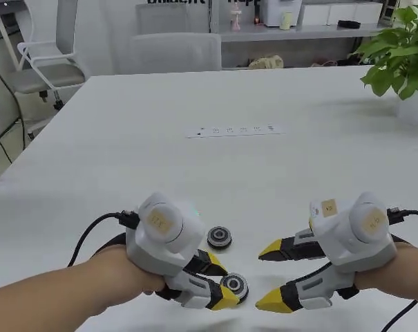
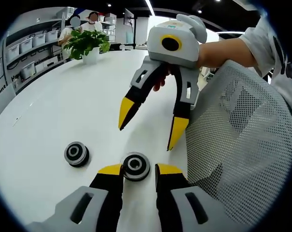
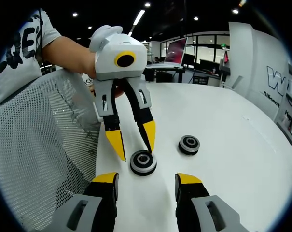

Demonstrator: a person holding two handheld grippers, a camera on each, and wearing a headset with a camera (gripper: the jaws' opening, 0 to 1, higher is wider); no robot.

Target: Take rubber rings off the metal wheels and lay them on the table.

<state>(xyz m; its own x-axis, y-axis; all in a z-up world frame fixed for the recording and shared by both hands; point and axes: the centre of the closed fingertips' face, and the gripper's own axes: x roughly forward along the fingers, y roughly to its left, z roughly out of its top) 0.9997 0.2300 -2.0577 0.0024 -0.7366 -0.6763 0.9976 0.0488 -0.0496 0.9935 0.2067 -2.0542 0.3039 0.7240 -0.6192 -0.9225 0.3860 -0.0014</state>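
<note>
Nothing's off yet: both wheels seem to still wear their rubber rings (image 2: 67, 155). Left tongs (image 2: 138, 170) straddle the near wheel (image 2: 136, 166) on the bench (image 1: 195, 173) — can't tell if they're actually biting. Right tongs (image 1: 267, 277) gape empty just beside that wheel, second wheel (image 1: 219, 237) just past it.

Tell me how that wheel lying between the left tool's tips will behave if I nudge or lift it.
The wheel lies flat on the table, so a nudge would probably slide it rather than roll it. It looks metal, so likely rigid and heavy for its size. Its black rubber ring should give the left tool decent grip.
</note>
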